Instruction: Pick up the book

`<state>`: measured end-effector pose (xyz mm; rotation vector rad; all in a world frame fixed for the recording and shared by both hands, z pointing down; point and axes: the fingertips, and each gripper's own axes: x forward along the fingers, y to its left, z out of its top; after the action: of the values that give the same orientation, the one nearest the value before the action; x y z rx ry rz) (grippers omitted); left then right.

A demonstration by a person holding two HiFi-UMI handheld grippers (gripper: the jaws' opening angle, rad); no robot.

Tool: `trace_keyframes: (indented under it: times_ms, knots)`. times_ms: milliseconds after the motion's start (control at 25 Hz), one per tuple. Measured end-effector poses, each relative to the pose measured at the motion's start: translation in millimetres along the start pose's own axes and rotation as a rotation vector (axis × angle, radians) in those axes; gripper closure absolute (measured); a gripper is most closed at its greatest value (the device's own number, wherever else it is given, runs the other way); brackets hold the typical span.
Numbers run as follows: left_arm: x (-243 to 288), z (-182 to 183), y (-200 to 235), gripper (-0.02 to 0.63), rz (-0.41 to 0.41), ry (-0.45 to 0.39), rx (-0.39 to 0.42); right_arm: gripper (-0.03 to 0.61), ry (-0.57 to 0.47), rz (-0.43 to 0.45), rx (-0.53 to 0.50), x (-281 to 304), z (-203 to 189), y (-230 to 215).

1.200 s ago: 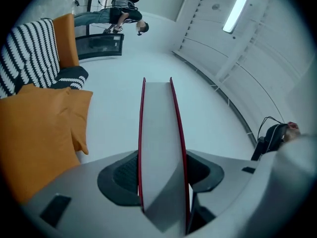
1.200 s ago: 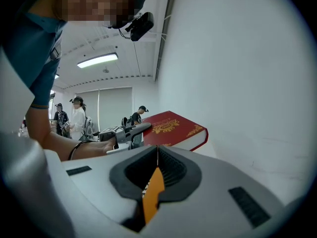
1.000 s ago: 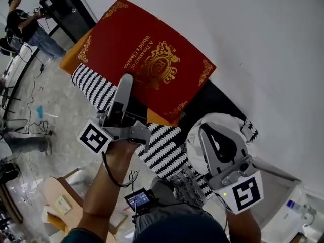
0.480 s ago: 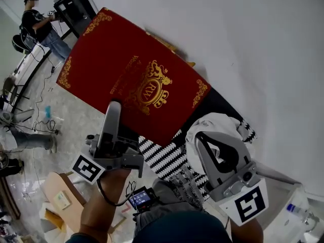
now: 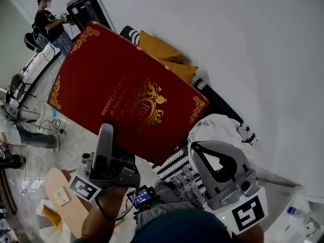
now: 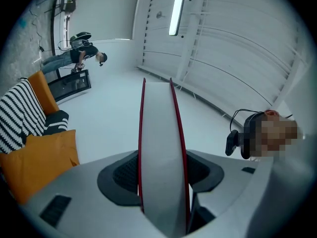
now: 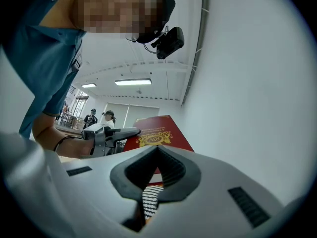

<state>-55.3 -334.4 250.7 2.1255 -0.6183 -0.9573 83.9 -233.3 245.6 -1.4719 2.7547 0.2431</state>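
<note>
A big red hardback book (image 5: 126, 95) with gold print is held up in the air, its cover tilted toward the head view. My left gripper (image 5: 106, 131) is shut on the book's near lower edge. In the left gripper view the book's (image 6: 161, 133) white page edge with its red covers runs up between the jaws of that gripper (image 6: 161, 180). My right gripper (image 5: 195, 148) hangs at the lower right, shut with nothing in it, apart from the book. The right gripper view looks past its own gripper (image 7: 157, 148) at the book (image 7: 157, 135) and the left gripper (image 7: 126, 131).
Below the book is a sofa with a black-and-white striped throw (image 5: 174, 163), orange cushions (image 5: 158, 48) and a white cloth (image 5: 217, 128). A white wall (image 5: 253, 44) rises on the right. At the top left a person (image 5: 48, 19) stands by a black cabinet (image 5: 88, 9).
The left gripper has lifted the book up and to the left, off the sofa, and the orange cushions behind it now show. The right gripper has risen a little, still shut and bare.
</note>
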Motion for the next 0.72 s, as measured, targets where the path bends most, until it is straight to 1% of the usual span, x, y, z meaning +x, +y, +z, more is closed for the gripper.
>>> trace_keyframes:
  times_ms: [200,360,560,720]
  knots:
    - [-33,4,-26,0.367,0.008,-0.026,0.013,0.566,-0.011,0.020,-0.024,-16,14,21]
    - [-55,2,-41,0.367,0.015,-0.043,0.009,0.567,-0.023,0.038,-0.043,-26,26,38]
    - [-79,-1,-63,0.365,0.014,-0.065,0.001,0.566,-0.037,0.055,-0.065,-44,41,58]
    - [-93,-6,-82,0.366,0.009,-0.067,0.009,0.566,-0.037,0.058,-0.077,-60,51,70]
